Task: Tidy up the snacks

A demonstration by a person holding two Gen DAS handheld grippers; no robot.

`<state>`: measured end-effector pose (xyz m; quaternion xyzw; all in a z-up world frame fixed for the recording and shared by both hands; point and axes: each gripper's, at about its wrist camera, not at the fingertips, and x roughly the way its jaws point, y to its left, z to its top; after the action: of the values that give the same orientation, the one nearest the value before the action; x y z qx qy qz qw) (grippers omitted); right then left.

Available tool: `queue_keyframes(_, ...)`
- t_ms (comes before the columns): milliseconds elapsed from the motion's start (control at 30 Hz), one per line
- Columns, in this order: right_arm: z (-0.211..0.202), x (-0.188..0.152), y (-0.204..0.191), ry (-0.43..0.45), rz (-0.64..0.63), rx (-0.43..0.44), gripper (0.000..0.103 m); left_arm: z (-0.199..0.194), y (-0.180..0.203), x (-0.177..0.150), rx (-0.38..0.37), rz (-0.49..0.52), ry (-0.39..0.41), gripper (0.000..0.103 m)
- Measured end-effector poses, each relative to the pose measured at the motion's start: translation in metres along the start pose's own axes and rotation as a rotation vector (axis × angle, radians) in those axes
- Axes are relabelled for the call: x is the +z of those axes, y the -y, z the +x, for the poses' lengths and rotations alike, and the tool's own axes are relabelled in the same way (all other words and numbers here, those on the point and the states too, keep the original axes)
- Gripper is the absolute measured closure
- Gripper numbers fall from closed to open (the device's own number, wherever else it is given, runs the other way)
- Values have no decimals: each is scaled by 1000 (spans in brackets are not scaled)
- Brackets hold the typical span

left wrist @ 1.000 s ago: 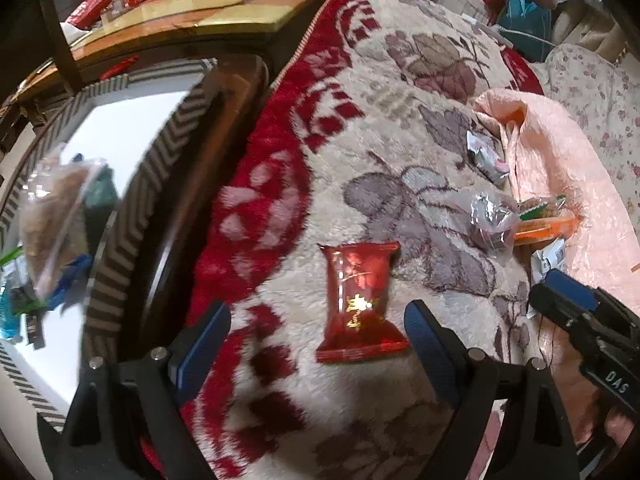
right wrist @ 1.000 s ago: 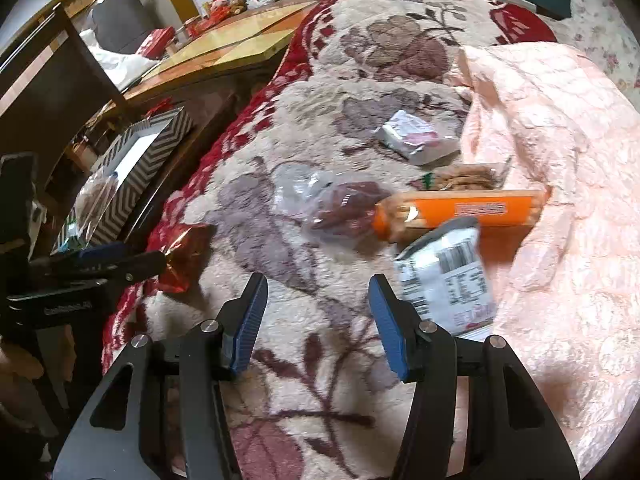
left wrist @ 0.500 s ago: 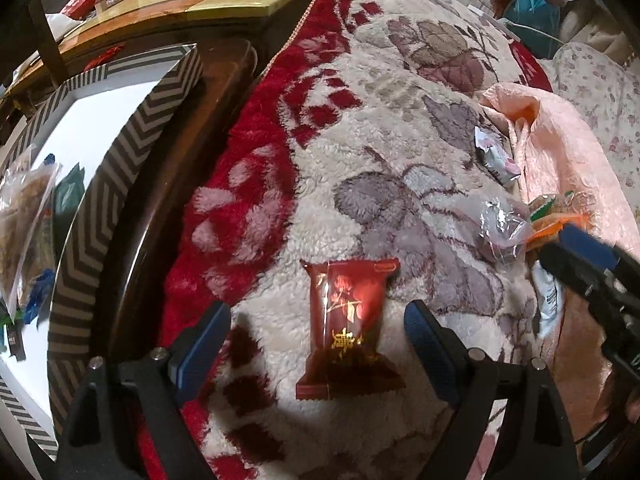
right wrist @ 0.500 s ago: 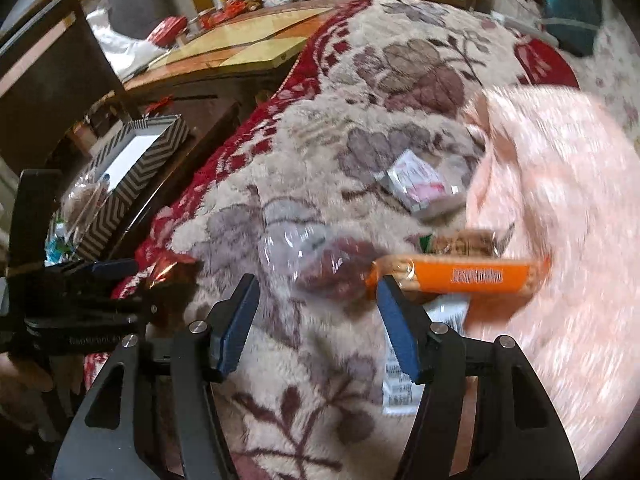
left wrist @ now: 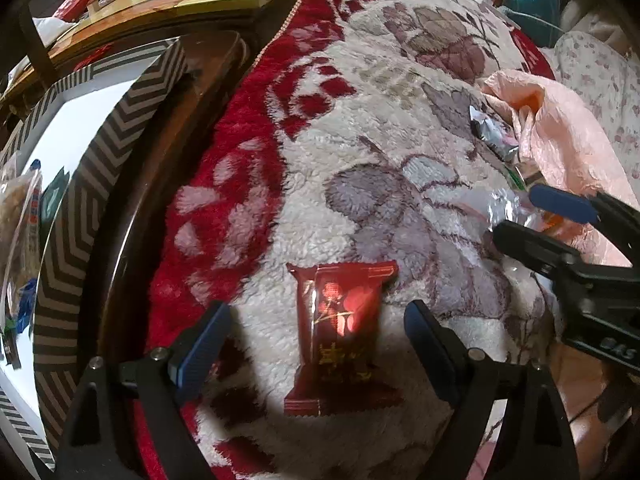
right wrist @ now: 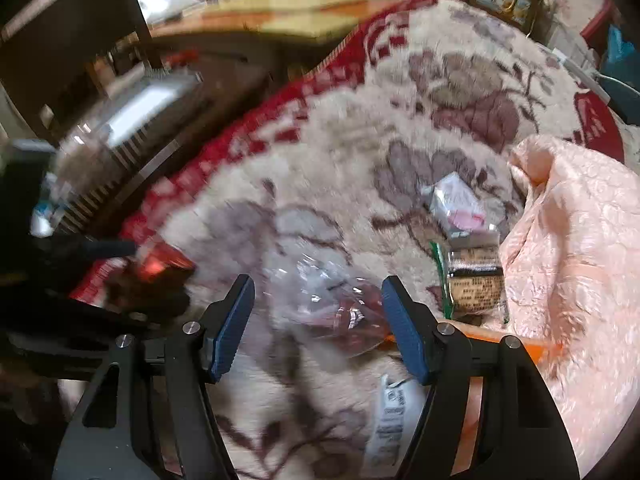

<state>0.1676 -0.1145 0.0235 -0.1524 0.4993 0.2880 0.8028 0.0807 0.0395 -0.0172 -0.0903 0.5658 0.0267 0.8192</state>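
A red snack packet (left wrist: 340,332) with gold print lies flat on the fluffy flowered blanket (left wrist: 384,92). My left gripper (left wrist: 316,344) hangs open over it, one finger on each side, pads clear of the wrapper. My right gripper (right wrist: 318,328) is opening its jaws around a clear plastic bag (right wrist: 332,300) of dark reddish snacks, and the pads do not press it. The right gripper (left wrist: 532,220) also shows at the right edge of the left wrist view. The red packet (right wrist: 160,266) appears blurred at the left of the right wrist view.
A zigzag-striped box (left wrist: 72,208) holding several snack bags stands on a dark wooden table left of the blanket. A silver packet (right wrist: 456,208), a brown biscuit pack (right wrist: 472,284), an orange pack (right wrist: 532,346) and a white packet (right wrist: 394,416) lie beside a pink quilt (right wrist: 576,248).
My right gripper swung left from the white packet to over the clear bag, rolled, and its jaws widened. The left gripper crept closer over the red packet.
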Motion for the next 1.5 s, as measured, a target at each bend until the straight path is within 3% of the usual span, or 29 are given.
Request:
queue_keyframes(167,10,-3,-6,-1,-124,-39,40,5,4,3,14,23,-2,14)
queue_keyframes(200,11,-3,-6,0,-136,-56,47,6,4,3,13,23,3,15)
queue_keyframes(233,14,-3,-4,-11,-135,-75,63,6,4,3,12,26,7,19)
queue_keyframes(300,14,-3,5,-2,-109,-67,73,5,4,2,9,37,19,24)
queue_keyframes(367,9,-1,13,-4,-74,-48,85,2,4,2,8,45,33,43)
queue_keyframes(433,3,-3,16,12,-58,-35,88,-2,4,2,-2,54,47,60)
queue_keyframes(533,-6,-9,19,47,-7,1,91,-6,3,1,-22,66,52,67)
queue_keyframes(900,-40,-25,9,187,152,152,93,-38,-9,-7,-24,50,108,67)
queue_keyframes(1500,-60,-24,-35,221,131,179,93,-80,-28,-16,23,38,194,67)
